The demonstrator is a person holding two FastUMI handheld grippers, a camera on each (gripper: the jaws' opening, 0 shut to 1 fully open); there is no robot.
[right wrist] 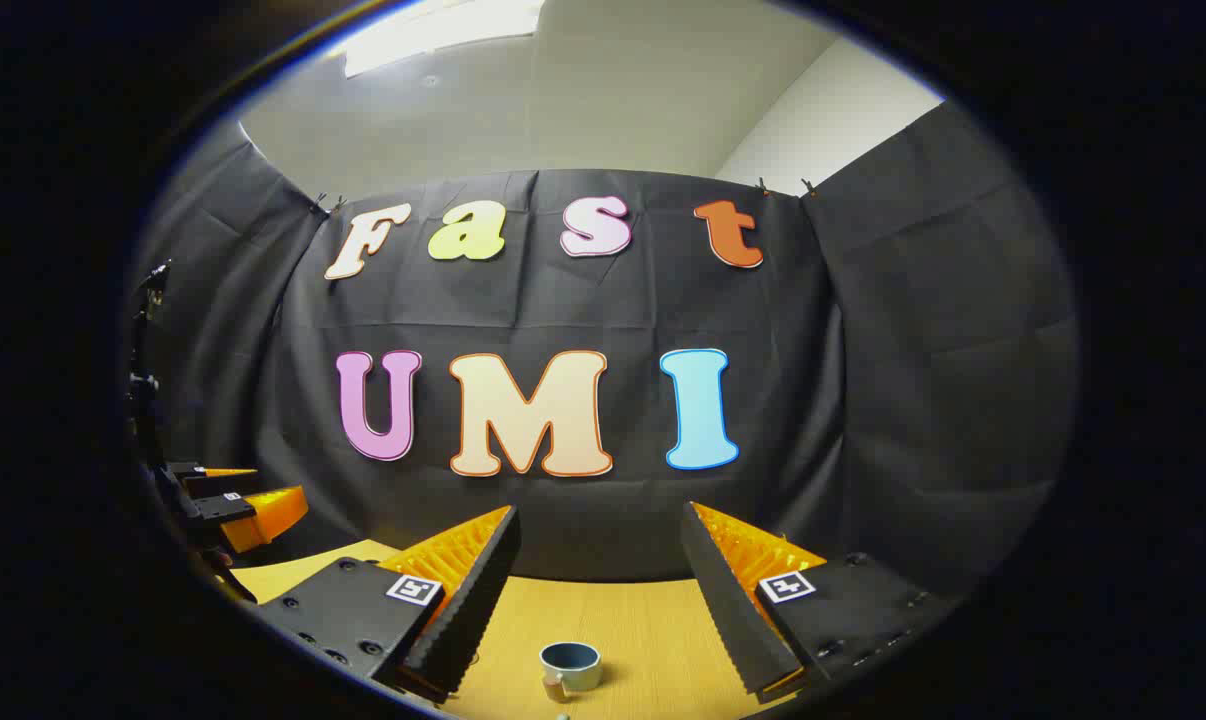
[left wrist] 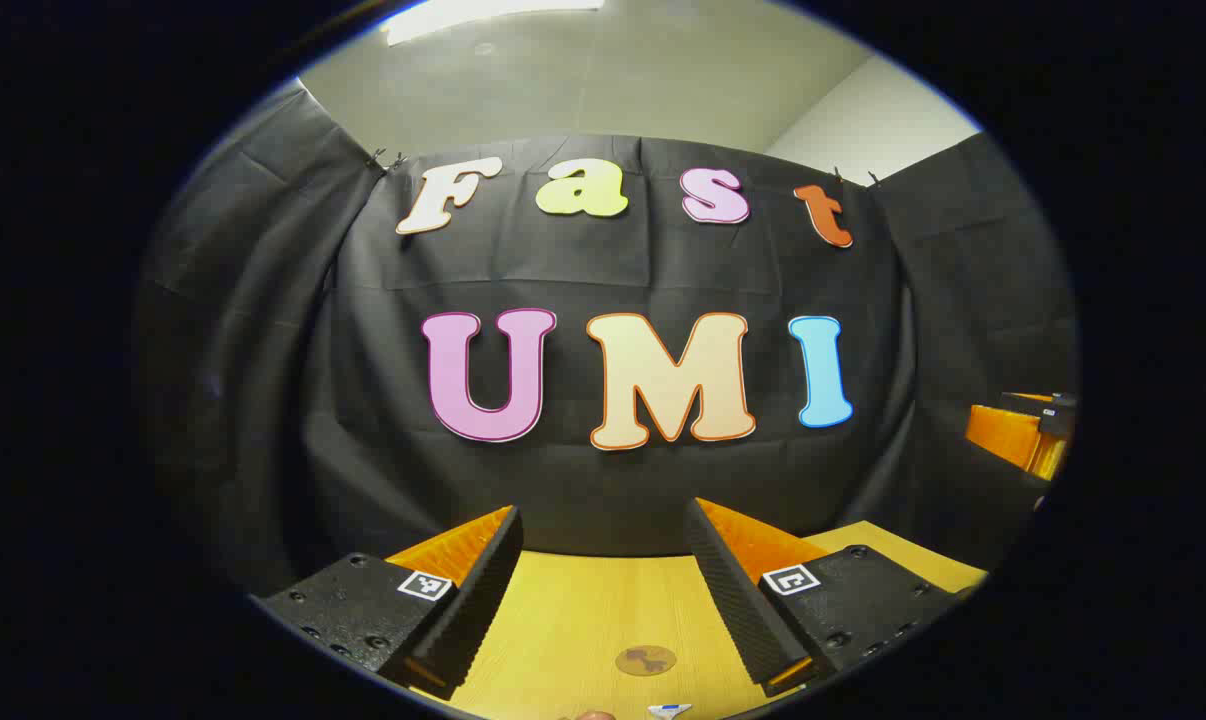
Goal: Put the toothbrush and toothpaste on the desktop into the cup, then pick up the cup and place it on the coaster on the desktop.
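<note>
Hovering above the counter — nothing picked up yet.

The small blue-grey ceramic cup (right wrist: 570,664) with a handle stands upright on the pale wooden counter (right wrist: 653,630), straight ahead between the fingers of the right gripper (right wrist: 599,600); its inside looks empty, though the angle is shallow. A round brown coaster (left wrist: 646,660) lies flat ahead of the left gripper (left wrist: 603,590), with a white-and-blue tip (left wrist: 669,710) just beyond the edge — toothbrush or toothpaste, I cannot tell. Both grippers are spread wide, holding nothing. By my judgement the first step is pending: the next move calls for descending onto the toothbrush or toothpaste.
</note>
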